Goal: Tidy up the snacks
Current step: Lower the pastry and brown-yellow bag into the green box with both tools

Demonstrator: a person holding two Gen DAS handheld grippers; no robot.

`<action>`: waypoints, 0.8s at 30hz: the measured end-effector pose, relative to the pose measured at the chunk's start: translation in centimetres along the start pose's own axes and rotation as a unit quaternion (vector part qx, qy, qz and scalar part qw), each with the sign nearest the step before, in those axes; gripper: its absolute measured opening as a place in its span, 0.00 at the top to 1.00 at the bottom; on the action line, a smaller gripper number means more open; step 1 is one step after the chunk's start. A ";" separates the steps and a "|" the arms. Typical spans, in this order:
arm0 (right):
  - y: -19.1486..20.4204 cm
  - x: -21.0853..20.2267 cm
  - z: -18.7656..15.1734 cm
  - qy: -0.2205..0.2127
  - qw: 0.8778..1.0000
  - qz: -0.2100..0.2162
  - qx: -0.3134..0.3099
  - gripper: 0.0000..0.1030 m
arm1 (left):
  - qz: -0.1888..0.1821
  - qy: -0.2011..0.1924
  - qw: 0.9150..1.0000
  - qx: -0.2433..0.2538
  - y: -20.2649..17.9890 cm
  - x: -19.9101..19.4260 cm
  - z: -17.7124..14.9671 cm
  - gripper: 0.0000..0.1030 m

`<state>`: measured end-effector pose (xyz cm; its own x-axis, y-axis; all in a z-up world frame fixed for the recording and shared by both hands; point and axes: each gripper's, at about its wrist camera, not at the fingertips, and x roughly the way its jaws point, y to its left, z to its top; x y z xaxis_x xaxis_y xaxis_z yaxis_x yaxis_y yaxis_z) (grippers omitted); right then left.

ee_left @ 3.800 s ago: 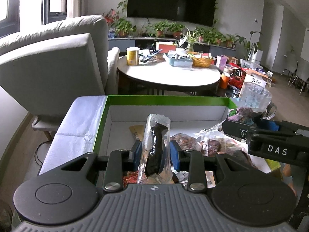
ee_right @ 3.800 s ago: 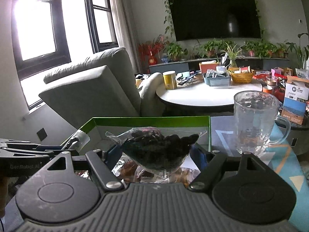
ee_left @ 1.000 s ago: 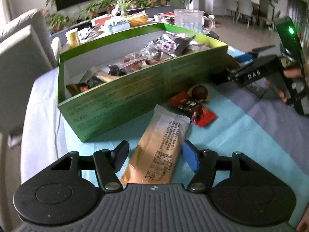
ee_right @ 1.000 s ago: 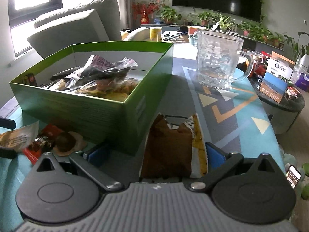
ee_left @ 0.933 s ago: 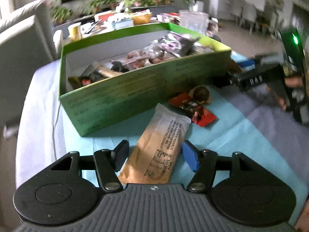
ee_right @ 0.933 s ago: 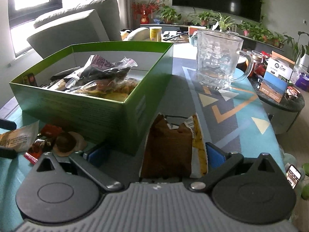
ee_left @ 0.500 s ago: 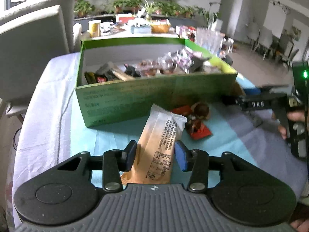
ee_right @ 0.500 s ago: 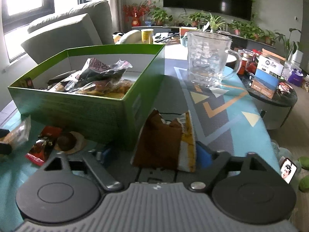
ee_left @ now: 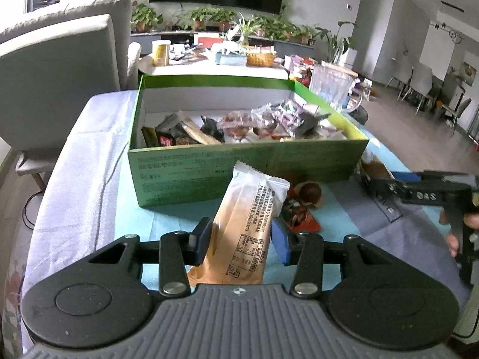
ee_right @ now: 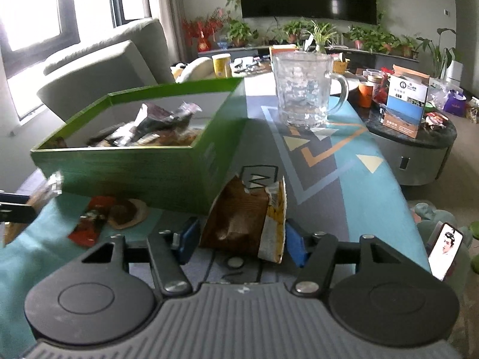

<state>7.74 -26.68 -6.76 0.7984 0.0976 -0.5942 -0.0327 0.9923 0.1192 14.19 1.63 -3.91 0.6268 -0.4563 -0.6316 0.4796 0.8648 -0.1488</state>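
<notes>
Beside the green box (ee_left: pixel 245 161), both grippers have a snack packet between the pads, so the risks are mostly about grip and clearance.

Risks:
- Left gripper (ee_left: pixel 241 240) has the tan wrapper (ee_left: pixel 245 224) only by its lower end. Most of the packet sticks out past the pads toward the box wall. Likely to droop or swing on a lift, and the top seal could catch the box rim on the way over.
- Brown bag (ee_right: pixel 244 218) in the right gripper (ee_right: pixel 242 240) looks crumpled and torn open at the top. Tilt it and the contents could spill. Foil is slick, so it may slip if the squeeze is light.
- Box is already piled high on its right side (ee_left: pixel 284 119). Dropping more there could push packets over the edge. Left half has more room.
- Red packet (ee_left: pixel 299 218) and round snack (ee_left: pixel 310 193) lie on the cloth just past the left pads; a low swing would drag them.
- Glass mug (ee_right: pixel 305 89) stands near the box's far corner, in range of a wide right-hand swing.

Gripper state:
- Left: jaws about half open, pads pressing both edges of the tan wrapper. It's held, raised off the cloth.
- Right: jaws closing, brown bag between them and both pads on its sides; it looks gripped.

Both packets are outside the box, in front of its near wall.
</notes>
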 end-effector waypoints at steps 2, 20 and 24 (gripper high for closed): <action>0.1 -1.0 0.0 -0.010 1.000 0.010 0.002 0.39 | -0.001 -0.009 1.000 -0.001 -0.2 -0.5 0.2 0.61; 2.1 0.2 -1.2 0.014 0.999 -0.027 -0.038 0.39 | 0.005 -0.027 1.000 -0.003 -0.7 -1.8 0.8 0.60; 1.8 1.1 -1.7 0.028 0.999 -0.033 -0.023 0.39 | 0.006 -0.027 1.000 -0.006 -0.6 -1.7 0.8 0.60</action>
<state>7.53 -24.63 -8.60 0.7645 0.0347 -0.6437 -0.0093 0.9990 0.0427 13.30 1.75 -2.17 0.6650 -0.4566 -0.5910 0.4645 0.8725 -0.1515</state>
